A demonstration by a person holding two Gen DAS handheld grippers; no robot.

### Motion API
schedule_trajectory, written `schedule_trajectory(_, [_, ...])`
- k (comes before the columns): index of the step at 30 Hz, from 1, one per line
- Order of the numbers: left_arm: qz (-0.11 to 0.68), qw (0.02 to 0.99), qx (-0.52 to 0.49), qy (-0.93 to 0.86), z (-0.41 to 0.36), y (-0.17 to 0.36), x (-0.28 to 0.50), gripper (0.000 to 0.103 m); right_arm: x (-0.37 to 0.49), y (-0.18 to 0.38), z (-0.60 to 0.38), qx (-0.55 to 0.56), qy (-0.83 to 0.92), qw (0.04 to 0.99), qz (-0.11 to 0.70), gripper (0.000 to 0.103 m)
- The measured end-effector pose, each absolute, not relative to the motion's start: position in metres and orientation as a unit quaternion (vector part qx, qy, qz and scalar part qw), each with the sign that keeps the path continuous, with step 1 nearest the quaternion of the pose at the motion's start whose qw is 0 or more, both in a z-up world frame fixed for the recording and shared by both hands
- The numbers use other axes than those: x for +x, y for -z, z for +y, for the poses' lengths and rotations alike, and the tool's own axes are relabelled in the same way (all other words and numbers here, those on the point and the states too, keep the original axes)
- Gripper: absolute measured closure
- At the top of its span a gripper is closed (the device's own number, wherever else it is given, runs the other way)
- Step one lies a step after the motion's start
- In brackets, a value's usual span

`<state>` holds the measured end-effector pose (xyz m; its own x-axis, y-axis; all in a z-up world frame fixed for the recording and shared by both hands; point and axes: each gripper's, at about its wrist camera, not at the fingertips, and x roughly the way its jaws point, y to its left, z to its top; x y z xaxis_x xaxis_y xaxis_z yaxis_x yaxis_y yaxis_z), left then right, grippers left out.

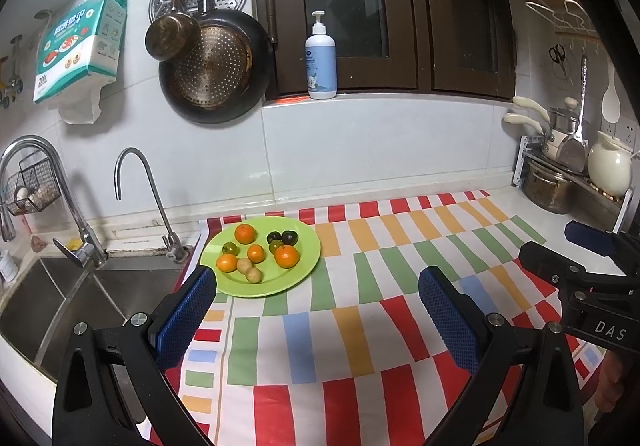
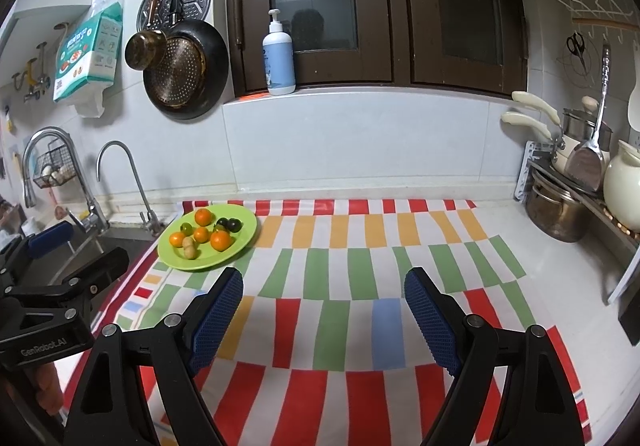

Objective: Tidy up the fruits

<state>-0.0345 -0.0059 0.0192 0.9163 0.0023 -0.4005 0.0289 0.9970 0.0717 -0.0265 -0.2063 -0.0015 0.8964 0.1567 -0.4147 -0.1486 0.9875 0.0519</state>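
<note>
While both grippers hover empty:
Round green plastic plate [image 1: 308, 266]: sits near sink edge; a nudge could slide it.
Small orange, dark and tan fruits [image 1: 286, 256]: loose on plate; may roll.
Left gripper [image 1: 318, 286], right gripper [image 2: 324, 288]: jaws apart.

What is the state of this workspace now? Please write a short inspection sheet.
Surface: striped cloth covers the counter.
Job's things: green plate holds four oranges, two small tan fruits and four small dark or greenish fruits; nothing sorted yet.
Clutter: nothing seen on the cloth besides the plate.
Grippers: left gripper and right gripper both open and empty, above the cloth.
Cables: nothing seen.
Surroundings: sink at left, soap bottle on the sill, hanging pan, pots at right.
</note>
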Motion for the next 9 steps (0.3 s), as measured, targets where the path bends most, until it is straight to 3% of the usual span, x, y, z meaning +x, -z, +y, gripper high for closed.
schedule_trajectory(9, [0.212,0.976,0.037,0.007,-0.0024,-0.0164,-0.0286,0.0,-0.0232,0.0034,-0.2057,0.008,-0.078,0.973,0.216,0.019])
